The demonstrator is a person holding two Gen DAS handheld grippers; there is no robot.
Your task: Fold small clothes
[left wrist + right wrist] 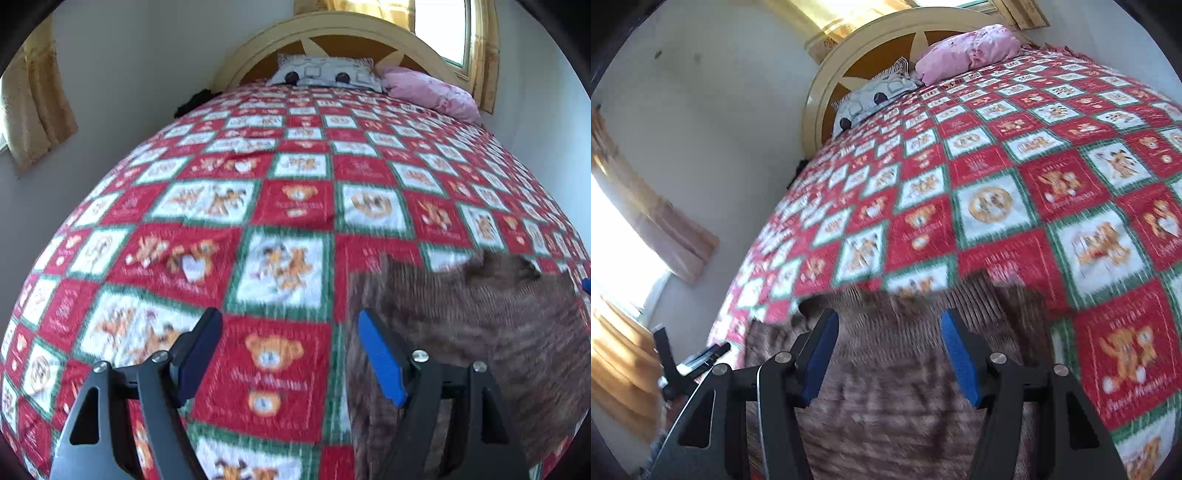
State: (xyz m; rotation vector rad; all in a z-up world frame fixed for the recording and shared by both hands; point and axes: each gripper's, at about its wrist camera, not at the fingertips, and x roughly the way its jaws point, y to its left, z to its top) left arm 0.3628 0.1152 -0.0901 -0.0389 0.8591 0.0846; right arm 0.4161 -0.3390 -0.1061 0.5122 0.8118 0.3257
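Left gripper (290, 328): fingers spread wide, nothing between them; it hangs over the quilt, its right finger at the garment's left edge.
Right gripper (888, 328): fingers spread wide, nothing between them; it hangs directly over the garment.
Garment (480, 317): brown ribbed knit lying on the quilt at the near end of the bed. In the left view it fills the lower right and runs out of frame at the right and bottom. In the right view (905, 387) it fills the lower middle and is cut off at the bottom. What kind of garment it is, and whether it is already folded, cannot be told: both views are motion-blurred and partly blocked by the gripper frames.
Quilt (288, 206): red, white and green squares with teddy bears, covering the whole bed; the small lettering is too blurred to read.
Pillows: a grey-white one (325, 74) and a pink one (432, 90) side by side against the headboard (332, 27).
Dark object (192, 101): at the bed's left edge by the wall, too small to identify.
Curtain (33, 96): tan, on the left wall, cut off by the lens rim.
Left gripper in right view (698, 360): only a dark part shows at the lower left edge.
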